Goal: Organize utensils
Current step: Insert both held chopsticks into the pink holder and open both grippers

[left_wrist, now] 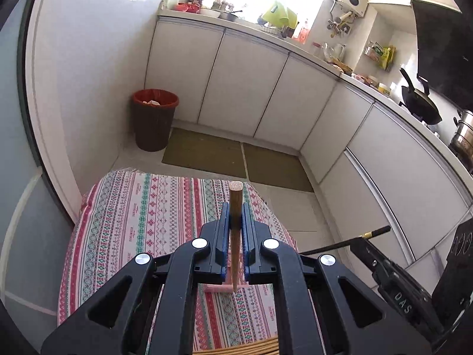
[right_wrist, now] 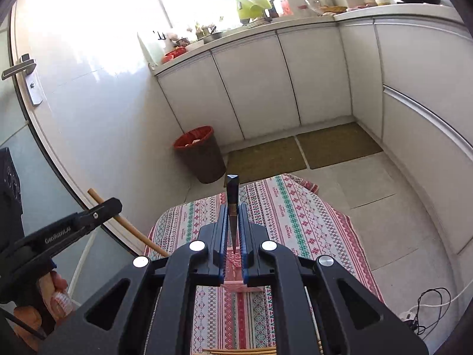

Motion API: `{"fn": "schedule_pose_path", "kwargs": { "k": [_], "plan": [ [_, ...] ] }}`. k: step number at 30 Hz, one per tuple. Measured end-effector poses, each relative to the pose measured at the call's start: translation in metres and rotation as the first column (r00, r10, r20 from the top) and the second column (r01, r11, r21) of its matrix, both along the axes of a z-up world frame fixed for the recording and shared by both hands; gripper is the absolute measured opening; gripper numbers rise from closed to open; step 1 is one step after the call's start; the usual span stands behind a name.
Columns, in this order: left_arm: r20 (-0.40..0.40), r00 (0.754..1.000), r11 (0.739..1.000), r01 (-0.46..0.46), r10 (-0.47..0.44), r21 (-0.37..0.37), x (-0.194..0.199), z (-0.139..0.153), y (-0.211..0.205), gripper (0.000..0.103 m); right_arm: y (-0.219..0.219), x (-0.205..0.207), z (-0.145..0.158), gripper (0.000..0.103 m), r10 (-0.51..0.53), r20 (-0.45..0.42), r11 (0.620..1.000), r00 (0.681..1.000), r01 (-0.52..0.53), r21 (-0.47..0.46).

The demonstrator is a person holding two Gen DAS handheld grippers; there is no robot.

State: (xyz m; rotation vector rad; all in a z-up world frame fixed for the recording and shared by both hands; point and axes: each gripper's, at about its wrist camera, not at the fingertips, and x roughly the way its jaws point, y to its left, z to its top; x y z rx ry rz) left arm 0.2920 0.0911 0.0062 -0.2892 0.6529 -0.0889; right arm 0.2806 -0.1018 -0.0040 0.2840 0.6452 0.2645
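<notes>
My left gripper [left_wrist: 235,216] is shut on a light wooden chopstick [left_wrist: 236,204], held upright above a small table with a striped patterned cloth [left_wrist: 142,216]. My right gripper [right_wrist: 233,217] is shut on a dark chopstick [right_wrist: 232,195] with a black top, also upright above the cloth [right_wrist: 295,216]. A pink holder [left_wrist: 220,289] sits on the cloth under the left jaws; it also shows in the right wrist view [right_wrist: 241,287]. More wooden chopsticks [left_wrist: 239,349] lie at the bottom edge. The right gripper's dark chopstick [left_wrist: 348,242] shows at the right of the left view.
A brown bin with a red liner [left_wrist: 154,118] stands on the floor by the wall. White kitchen cabinets [left_wrist: 242,85] run along the back and right, with a cluttered counter and a wok [left_wrist: 419,103]. Brown mats [left_wrist: 207,153] lie on the floor. Cables [right_wrist: 425,310] lie at right.
</notes>
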Motion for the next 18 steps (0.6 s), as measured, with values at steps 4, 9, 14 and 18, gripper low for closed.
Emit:
{"fn": "schedule_pose_path", "kwargs": {
  "k": [4, 9, 14, 18],
  "plan": [
    [0.009, 0.999, 0.999, -0.031, 0.031, 0.032, 0.022, -0.016, -0.005, 0.008, 0.005, 0.013, -0.013, 0.007, 0.01, -0.028, 1.0, 1.0, -0.01, -0.003],
    [-0.086, 0.996, 0.997, -0.024, 0.017, -0.075, 0.039, -0.055, 0.005, 0.027, 0.012, 0.028, -0.033, 0.007, 0.02, -0.071, 0.999, 0.997, -0.022, -0.026],
    [-0.05, 0.994, 0.988, -0.099, 0.093, -0.116, 0.025, -0.054, 0.024, 0.038, 0.022, 0.039, -0.045, 0.007, 0.022, -0.094, 0.997, 0.995, -0.029, -0.067],
    [0.005, 0.99, 0.983, -0.14, 0.142, -0.118, 0.011, -0.034, 0.032, 0.049, 0.028, 0.048, -0.054, 0.007, 0.021, -0.105, 0.996, 0.994, -0.029, -0.082]
  ]
}}
